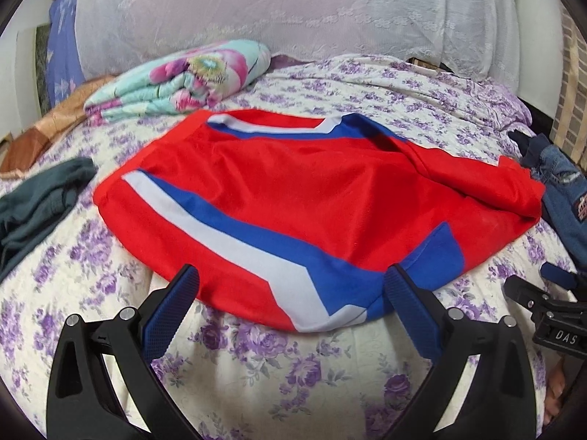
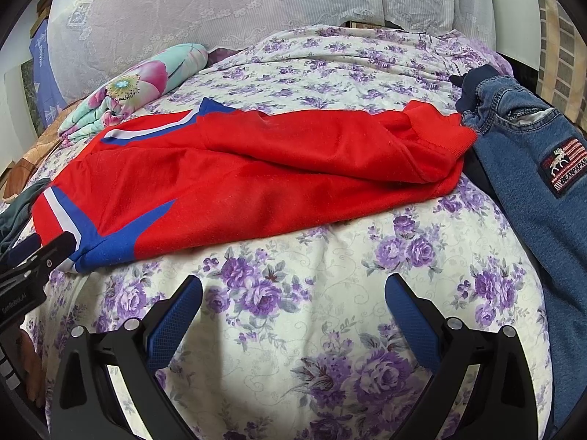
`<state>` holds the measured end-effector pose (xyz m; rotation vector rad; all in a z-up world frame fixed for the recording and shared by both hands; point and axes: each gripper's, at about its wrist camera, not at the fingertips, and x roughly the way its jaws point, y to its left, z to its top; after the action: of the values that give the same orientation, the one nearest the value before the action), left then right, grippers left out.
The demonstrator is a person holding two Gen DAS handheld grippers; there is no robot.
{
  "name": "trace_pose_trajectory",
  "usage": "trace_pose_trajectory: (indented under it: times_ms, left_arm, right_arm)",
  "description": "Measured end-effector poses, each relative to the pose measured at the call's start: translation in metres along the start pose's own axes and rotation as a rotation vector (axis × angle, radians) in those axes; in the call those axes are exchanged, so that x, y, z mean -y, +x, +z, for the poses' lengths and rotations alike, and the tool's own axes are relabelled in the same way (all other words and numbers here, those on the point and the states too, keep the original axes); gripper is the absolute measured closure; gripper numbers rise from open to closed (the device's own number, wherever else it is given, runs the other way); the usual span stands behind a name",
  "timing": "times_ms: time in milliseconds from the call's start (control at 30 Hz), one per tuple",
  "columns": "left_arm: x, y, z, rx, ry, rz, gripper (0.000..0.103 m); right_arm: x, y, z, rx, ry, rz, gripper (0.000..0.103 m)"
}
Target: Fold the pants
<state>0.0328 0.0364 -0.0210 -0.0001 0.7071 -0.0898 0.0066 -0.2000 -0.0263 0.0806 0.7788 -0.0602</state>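
The red knit pants with blue and white side stripes (image 1: pixel 293 183) lie spread across the middle of the bed, on a cream bedspread printed with purple flowers (image 2: pixel 293 311), apparently already doubled over once, the ribbed waistband or cuff end bunched at the right. The fabric looks light, soft and limp; it should drape and crease readily and may slip layer over layer, so a pinch through all layers at the near striped hem corner and at the right-hand end seems the soundest hold. The left gripper (image 1: pixel 291 280) has its jaws spread wide, empty, tips at the near hem; whether they touch it cannot be told. The right gripper (image 2: pixel 293 289) is likewise wide and empty, over bare bedspread just short of the pants. A blue denim garment with a sewn patch (image 2: pixel 532 154) touches the right end. A dark green garment (image 1: pixel 33 205) lies left, a folded floral quilt (image 1: pixel 176 77) far left. Layering underneath and the pants' far edge are hidden.
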Motion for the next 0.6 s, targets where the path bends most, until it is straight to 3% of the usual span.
trace_pose_trajectory:
  times_ms: [200, 467, 600]
  left_arm:
    - [-0.008, 0.002, 0.001, -0.017, -0.056, -0.025, 0.005]
    - [-0.003, 0.001, 0.005, -0.014, -0.036, -0.013, 0.005]
    - [-0.01, 0.015, 0.008, -0.093, -0.062, -0.068, 0.005]
  right_arm:
    - [0.001, 0.001, 0.0, 0.009, 0.016, 0.016, 0.003]
    - [0.0, 0.0, 0.0, 0.02, 0.026, 0.032, 0.003]
    - [0.009, 0.003, -0.001, 0.01, 0.071, 0.081, 0.003]
